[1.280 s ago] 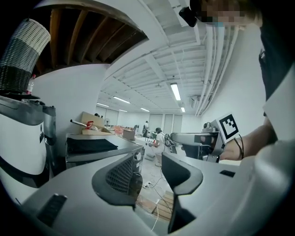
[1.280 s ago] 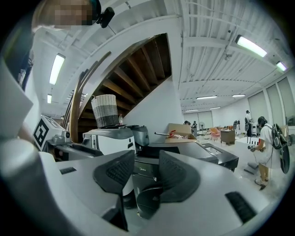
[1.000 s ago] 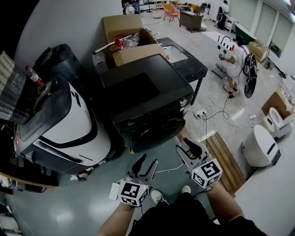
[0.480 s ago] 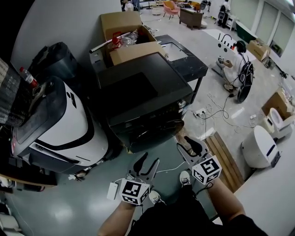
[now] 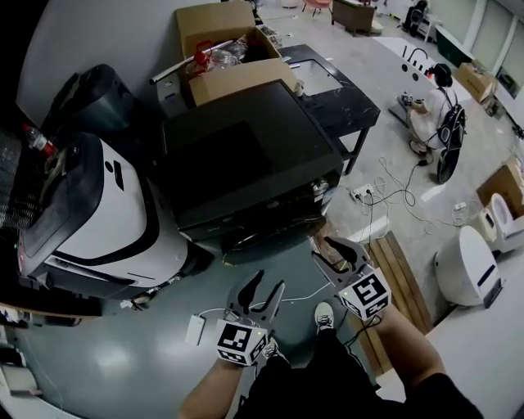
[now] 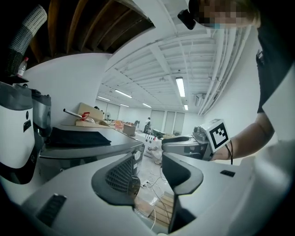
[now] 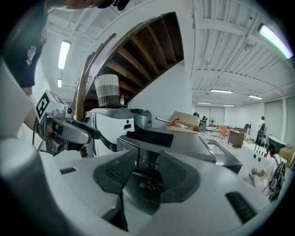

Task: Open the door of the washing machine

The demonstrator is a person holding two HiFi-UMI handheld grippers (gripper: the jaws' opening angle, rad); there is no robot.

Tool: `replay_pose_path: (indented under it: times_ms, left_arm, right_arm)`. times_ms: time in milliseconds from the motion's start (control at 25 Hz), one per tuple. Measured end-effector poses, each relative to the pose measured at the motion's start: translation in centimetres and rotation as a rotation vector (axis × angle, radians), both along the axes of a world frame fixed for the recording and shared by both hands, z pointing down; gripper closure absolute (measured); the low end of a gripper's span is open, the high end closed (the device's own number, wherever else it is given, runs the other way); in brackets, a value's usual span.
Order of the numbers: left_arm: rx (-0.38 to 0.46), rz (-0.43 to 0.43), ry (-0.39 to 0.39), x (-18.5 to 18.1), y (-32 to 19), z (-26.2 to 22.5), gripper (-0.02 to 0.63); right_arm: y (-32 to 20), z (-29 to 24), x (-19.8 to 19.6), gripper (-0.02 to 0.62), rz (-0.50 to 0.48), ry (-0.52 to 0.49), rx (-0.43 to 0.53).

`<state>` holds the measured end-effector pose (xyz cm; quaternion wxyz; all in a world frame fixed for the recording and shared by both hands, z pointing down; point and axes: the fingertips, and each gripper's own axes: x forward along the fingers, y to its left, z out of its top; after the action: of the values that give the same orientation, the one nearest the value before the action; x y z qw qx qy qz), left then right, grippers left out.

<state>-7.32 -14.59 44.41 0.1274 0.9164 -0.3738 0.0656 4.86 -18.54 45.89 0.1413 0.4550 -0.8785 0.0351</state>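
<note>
Washer (image 5: 246,151) sits dead centre of the head view, a dark boxy thing on the floor. Its round door (image 5: 270,233) is on the front face, pointing at the person, and it looks shut as far as I can tell. Right gripper (image 5: 327,252) hangs just in front of it, near the door's right side, jaws spread with nothing in them. In the right gripper view the door (image 7: 146,184) lines up right in the gap, so I'd guess that's the one meant to pull it open. Left gripper (image 5: 267,284) is further off, claw also wide apart and empty, probably just standing by. White appliance (image 5: 106,213) stands at the washer's left, cardboard box (image 5: 217,24) behind.
</note>
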Motion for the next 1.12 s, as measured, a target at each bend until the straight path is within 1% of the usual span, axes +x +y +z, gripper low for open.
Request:
replay_pose_path:
  times_ms: [280,440,600,840,1000,1120]
  left_arm:
    - [-0.028,-0.059,-0.013,3.6,-2.7,2.4,0.400]
    - [-0.040,-0.083,-0.032,5.7,-4.0,4.6,0.400]
    - [-0.063,-0.131,-0.048,7.7,-5.3,6.6,0.397]
    - [-0.108,-0.199,-0.052,9.7,-7.0,9.9,0.390]
    - [-0.131,-0.221,-0.064,10.7,-8.3,12.3,0.387]
    - [-0.147,-0.229,-0.073,11.0,-9.2,13.8,0.385]
  right_arm:
    - [-3.8,3.9,3.2,0.425,-0.068,0.030,-0.037]
    - [-5.3,6.8,4.6,0.425,-0.110,0.041,-0.076]
    - [-7.1,10.5,6.4,0.425,-0.159,0.075,-0.115]
    - [-9.7,16.8,8.0,0.425,-0.226,0.117,-0.192]
    - [-11.7,20.2,8.6,0.425,-0.254,0.127,-0.227]
    - [-13.2,22.9,8.6,0.425,-0.278,0.158,-0.242]
